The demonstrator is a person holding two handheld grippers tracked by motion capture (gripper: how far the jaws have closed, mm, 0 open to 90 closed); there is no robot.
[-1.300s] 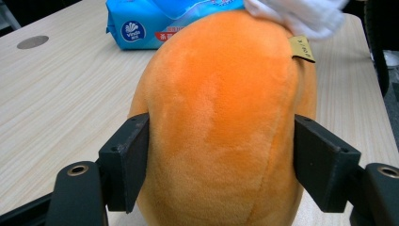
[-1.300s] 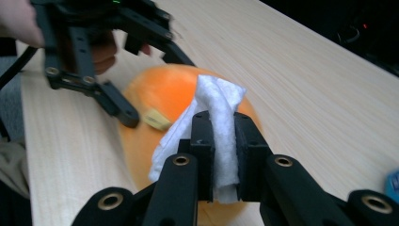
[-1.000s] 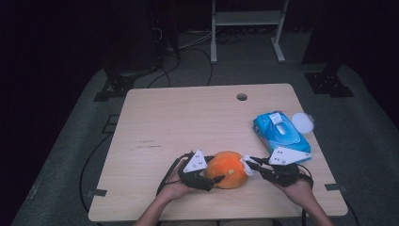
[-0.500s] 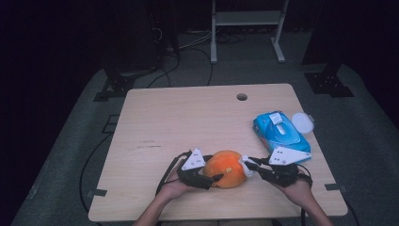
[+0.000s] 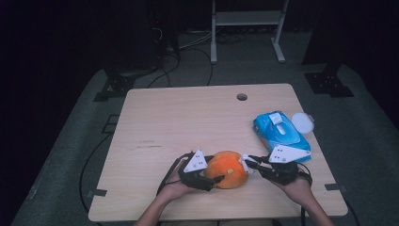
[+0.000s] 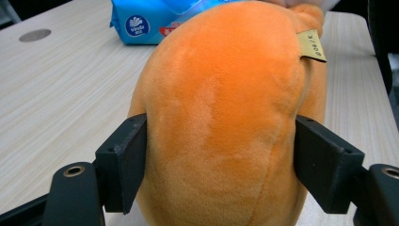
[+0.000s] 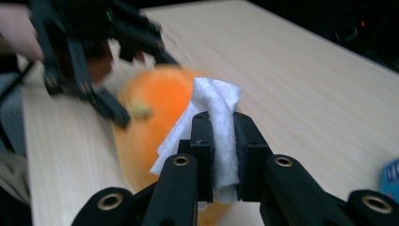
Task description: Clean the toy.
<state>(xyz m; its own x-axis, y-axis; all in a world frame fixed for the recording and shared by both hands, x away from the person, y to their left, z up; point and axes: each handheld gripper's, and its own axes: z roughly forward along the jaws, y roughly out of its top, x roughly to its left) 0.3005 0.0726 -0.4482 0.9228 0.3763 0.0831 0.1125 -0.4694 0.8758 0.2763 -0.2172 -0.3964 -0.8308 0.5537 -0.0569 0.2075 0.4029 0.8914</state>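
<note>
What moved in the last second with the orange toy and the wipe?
Hardly anything. The orange plush toy and both hands shifted very slightly left. The left hand-held gripper still squeezes the toy, the right hand-held gripper still pinches the white wipe against it, and the blue wipes pack stayed put.

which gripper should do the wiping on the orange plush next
Right, most likely. The right gripper is shut on a folded white wipe at the orange plush toy, while the left gripper clamps the toy's sides, steadying it.
</note>
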